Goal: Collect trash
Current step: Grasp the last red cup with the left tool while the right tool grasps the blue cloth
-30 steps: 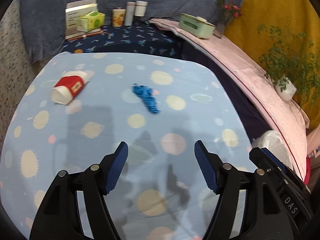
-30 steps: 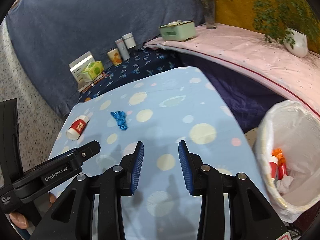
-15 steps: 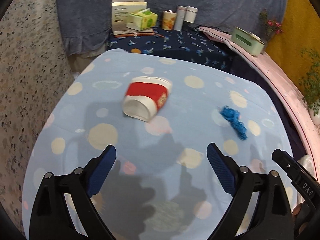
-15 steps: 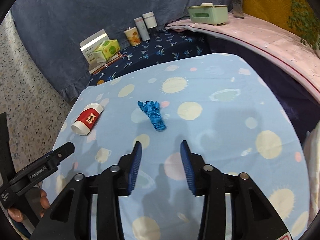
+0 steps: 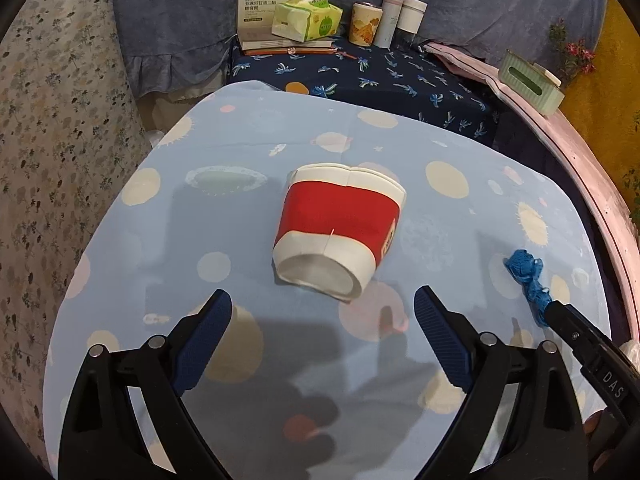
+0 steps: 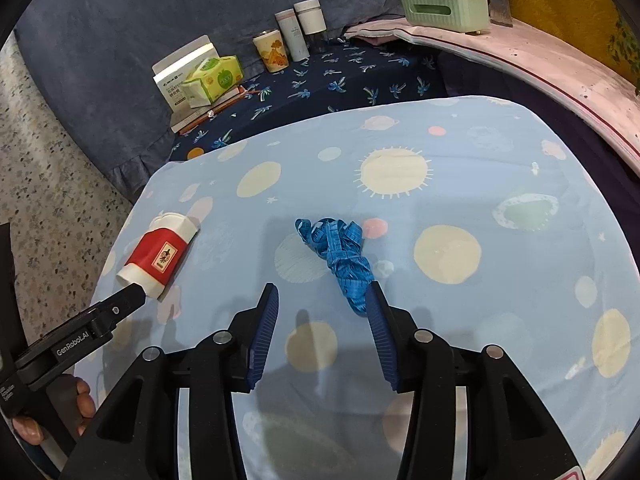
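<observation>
A crushed red and white paper cup (image 5: pixel 340 236) lies on its side on the light blue spotted table (image 5: pixel 472 184), base toward me. My left gripper (image 5: pixel 322 314) is open and empty, just short of the cup. A crumpled blue tape (image 6: pixel 340 256) lies mid-table; it also shows in the left wrist view (image 5: pixel 526 272). My right gripper (image 6: pixel 322 306) is open and empty, its right fingertip next to the tape's near end. The cup also shows in the right wrist view (image 6: pixel 160 254), with the left gripper's tip beside it.
On the dark blue cloth behind the table stand a white box (image 5: pixel 276 4), a green tissue pack (image 5: pixel 306 18), a printed cup (image 5: pixel 364 24) and two white jars (image 5: pixel 402 20). A green tissue box (image 6: pixel 444 8) sits on the pink ledge at right.
Both grippers have moved forward and lower: the left one closed in on the cup, the right one on the blue tape. The right gripper has opened wider. The bin has left the right view.
</observation>
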